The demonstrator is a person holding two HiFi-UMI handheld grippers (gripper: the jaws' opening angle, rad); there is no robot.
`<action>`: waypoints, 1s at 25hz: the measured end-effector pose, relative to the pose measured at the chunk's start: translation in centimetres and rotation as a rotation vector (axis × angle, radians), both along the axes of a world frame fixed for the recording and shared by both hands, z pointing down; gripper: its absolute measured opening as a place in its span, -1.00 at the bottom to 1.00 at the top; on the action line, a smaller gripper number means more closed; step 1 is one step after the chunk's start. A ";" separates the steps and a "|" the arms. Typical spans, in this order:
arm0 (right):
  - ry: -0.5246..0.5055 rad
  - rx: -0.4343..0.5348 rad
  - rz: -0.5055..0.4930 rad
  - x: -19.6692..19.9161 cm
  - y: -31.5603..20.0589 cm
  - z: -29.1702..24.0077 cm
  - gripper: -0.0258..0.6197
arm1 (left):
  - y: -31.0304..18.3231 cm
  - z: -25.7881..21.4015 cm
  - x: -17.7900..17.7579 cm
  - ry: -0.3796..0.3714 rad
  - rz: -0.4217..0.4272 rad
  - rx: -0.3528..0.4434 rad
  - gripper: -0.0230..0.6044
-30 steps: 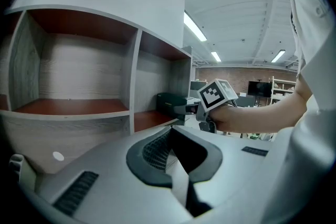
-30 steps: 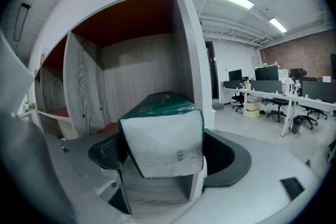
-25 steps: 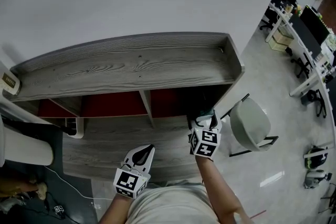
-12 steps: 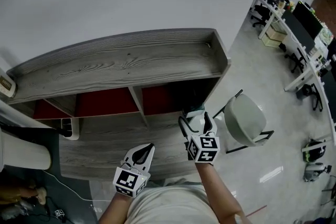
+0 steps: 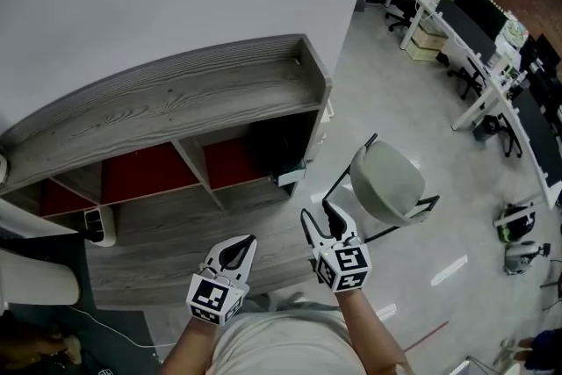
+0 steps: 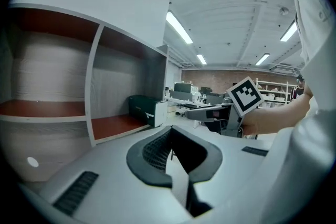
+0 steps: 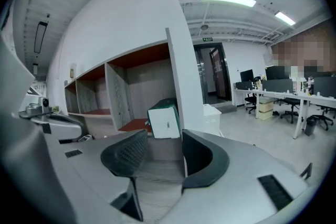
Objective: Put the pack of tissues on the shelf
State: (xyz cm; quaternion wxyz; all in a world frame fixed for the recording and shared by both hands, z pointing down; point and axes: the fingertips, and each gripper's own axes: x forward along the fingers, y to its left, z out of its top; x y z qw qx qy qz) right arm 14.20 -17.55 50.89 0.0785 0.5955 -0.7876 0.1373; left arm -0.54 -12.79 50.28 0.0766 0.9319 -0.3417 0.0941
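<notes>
The green and white pack of tissues point(image 5: 291, 176) lies in the right lower compartment of the grey wooden shelf point(image 5: 176, 101), at its front edge. It also shows in the left gripper view as the pack of tissues point(image 6: 146, 111) and in the right gripper view as the pack of tissues point(image 7: 165, 119). My right gripper point(image 5: 321, 219) hangs in front of the shelf, well back from the pack. Its jaws have just been closing and stand part open with nothing between them, as the right gripper point(image 7: 165, 140) view shows. My left gripper point(image 5: 239, 247) is lower left, shut and holding nothing, seen again as the left gripper point(image 6: 170, 134).
A grey chair point(image 5: 387, 187) stands right of the shelf's end, close to my right gripper. Office desks with monitors point(image 5: 457, 22) fill the far right. A white unit point(image 5: 35, 268) and a floor cable are at the left. The white wall runs behind the shelf.
My right gripper has drawn back out of the right compartment, leaving the pack there, and its jaws are narrower than half a second ago. Both grippers moved away from the shelf.
</notes>
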 end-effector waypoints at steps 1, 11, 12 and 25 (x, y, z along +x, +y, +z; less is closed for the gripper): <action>0.003 0.008 0.006 0.5 0.7 -0.3 -0.28 | 0.2 0.0 0.5 0.000 0.012 0.002 -0.88; 0.013 0.047 -0.003 4.1 6.9 -3.1 -0.83 | 1.7 -1.3 5.3 0.030 0.121 0.008 -0.88; 0.012 0.052 -0.006 4.3 7.4 -3.3 -0.84 | 1.9 -1.4 5.7 0.042 0.133 0.005 -0.88; 0.016 0.058 -0.028 5.2 10.5 -4.0 -0.84 | 1.9 -2.9 7.4 0.098 0.176 0.003 -0.88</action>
